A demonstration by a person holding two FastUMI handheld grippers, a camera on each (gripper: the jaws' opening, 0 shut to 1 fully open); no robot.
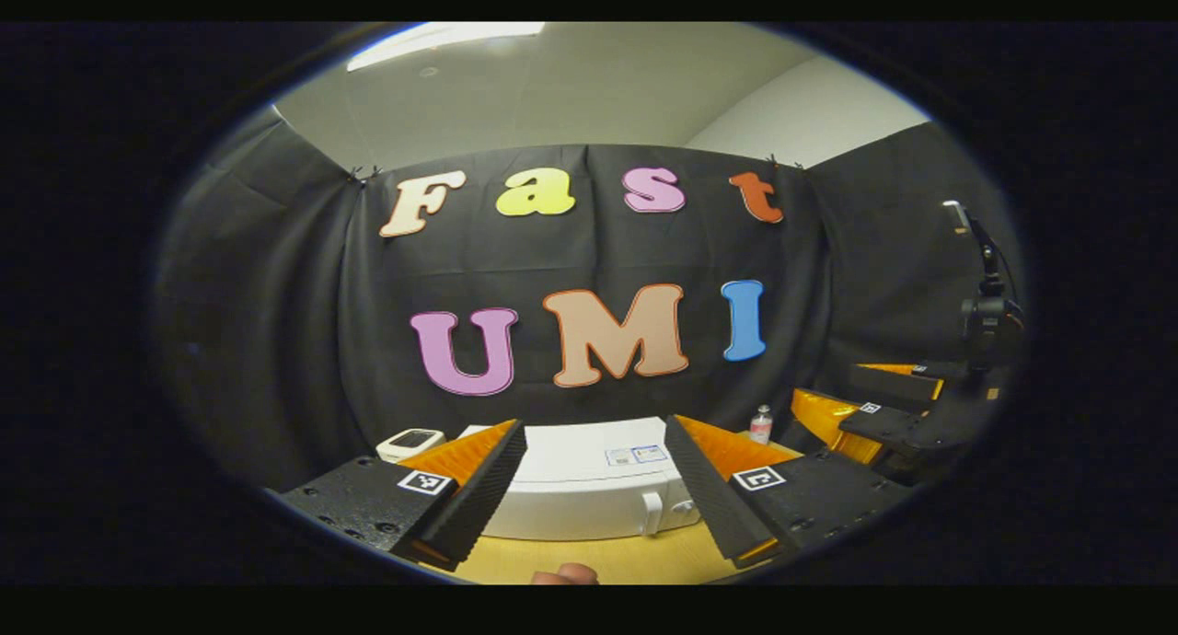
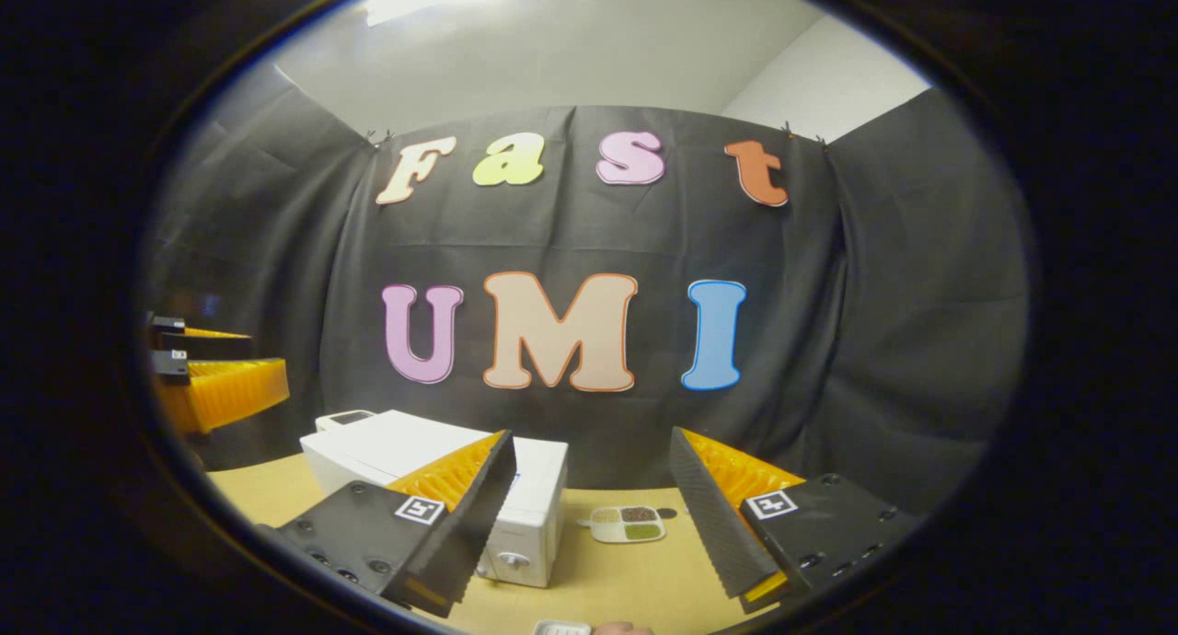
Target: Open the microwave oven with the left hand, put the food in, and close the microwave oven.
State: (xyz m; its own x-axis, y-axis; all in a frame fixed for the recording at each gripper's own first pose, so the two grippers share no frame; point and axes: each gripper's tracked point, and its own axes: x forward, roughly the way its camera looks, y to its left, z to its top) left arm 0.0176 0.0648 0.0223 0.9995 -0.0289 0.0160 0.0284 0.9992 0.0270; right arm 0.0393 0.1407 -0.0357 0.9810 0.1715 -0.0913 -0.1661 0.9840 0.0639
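The white microwave oven (image 1: 589, 488) sits shut at the bottom middle. The food tray (image 2: 628, 523) rests on the table (image 2: 635, 580) beside it. Left gripper (image 1: 594, 488) and right gripper (image 2: 589, 515) gape wide, holding nothing.

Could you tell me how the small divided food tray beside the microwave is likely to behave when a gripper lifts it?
The food tray looks shallow and rigid, so it should probably stay flat rather than flex. Its compartments seem to hold loose fillings, which might spill if it tilts. It appears small and likely light beside the microwave.
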